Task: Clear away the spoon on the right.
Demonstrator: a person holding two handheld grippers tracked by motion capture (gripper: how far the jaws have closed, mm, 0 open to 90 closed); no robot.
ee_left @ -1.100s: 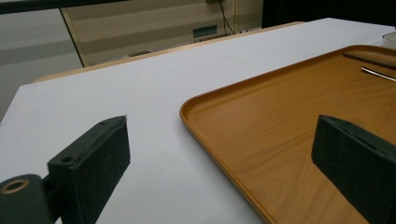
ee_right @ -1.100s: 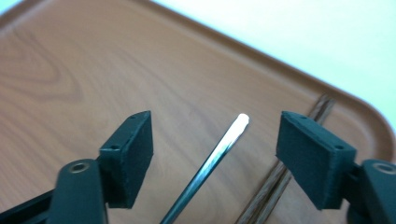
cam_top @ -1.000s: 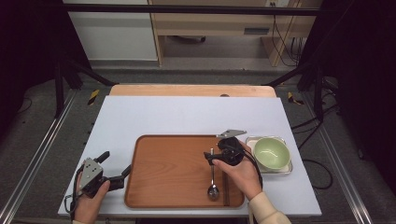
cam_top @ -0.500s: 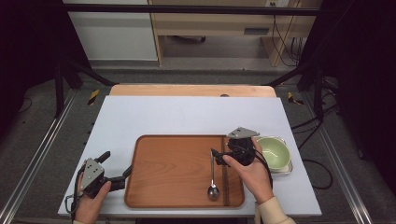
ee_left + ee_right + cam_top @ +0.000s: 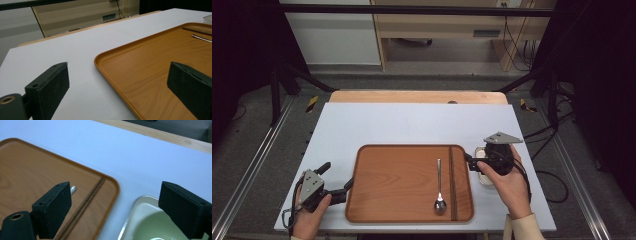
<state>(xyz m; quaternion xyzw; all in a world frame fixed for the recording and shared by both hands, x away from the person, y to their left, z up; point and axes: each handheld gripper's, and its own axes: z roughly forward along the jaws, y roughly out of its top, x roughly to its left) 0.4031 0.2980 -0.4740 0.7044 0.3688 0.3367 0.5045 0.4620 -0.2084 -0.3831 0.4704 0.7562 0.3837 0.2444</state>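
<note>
Right gripper (image 5: 468, 160) stood released, nothing between the jaws, having just opened; spoon (image 5: 439, 186) lay flat on the wooden tray (image 5: 402, 220), just left of it, beside a dark chopstick (image 5: 452, 182), presumably set there as cutlery; green bowl (image 5: 150, 225) in its steel dish sat directly under that gripper, probably next; left gripper (image 5: 337, 182) released, idle at the tray's left edge on the worktop (image 5: 412, 125).

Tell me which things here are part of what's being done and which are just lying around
Part of the job:
spoon and dark chopstick on the wooden tray
green bowl in its metal dish
right gripper, open over that dish

Lying about:
left gripper, open and idle beside the tray
yellow-and-black tool on the floor
</note>
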